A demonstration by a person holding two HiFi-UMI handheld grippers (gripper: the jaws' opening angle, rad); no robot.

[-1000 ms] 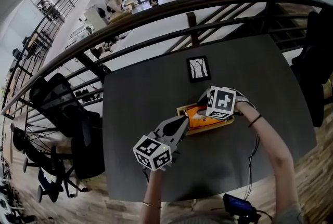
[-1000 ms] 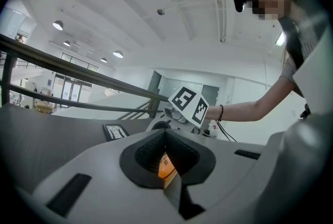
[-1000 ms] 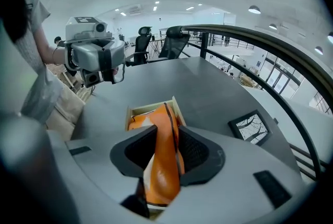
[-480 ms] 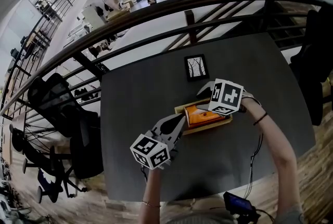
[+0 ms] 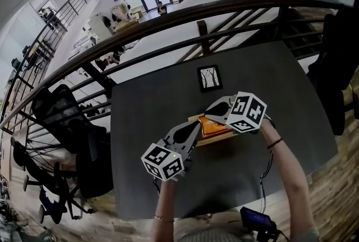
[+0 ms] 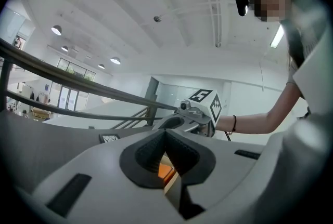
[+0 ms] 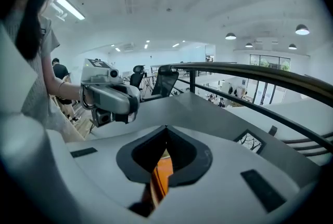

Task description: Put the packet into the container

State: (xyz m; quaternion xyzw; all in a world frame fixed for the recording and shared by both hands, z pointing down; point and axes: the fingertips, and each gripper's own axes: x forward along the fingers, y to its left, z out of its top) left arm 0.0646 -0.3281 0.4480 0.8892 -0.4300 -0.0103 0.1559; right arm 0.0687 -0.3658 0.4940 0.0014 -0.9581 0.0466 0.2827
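Right gripper (image 5: 208, 110), earlier spread over the packet (image 5: 215, 126) in the container (image 5: 219, 138), now jaws together; left gripper (image 5: 198, 123) jaws together too

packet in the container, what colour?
Orange. The packet shows best in the head view, lying in the container.

Dark table (image 5: 151, 117), railing (image 5: 168, 13), office chairs (image 5: 60, 112)
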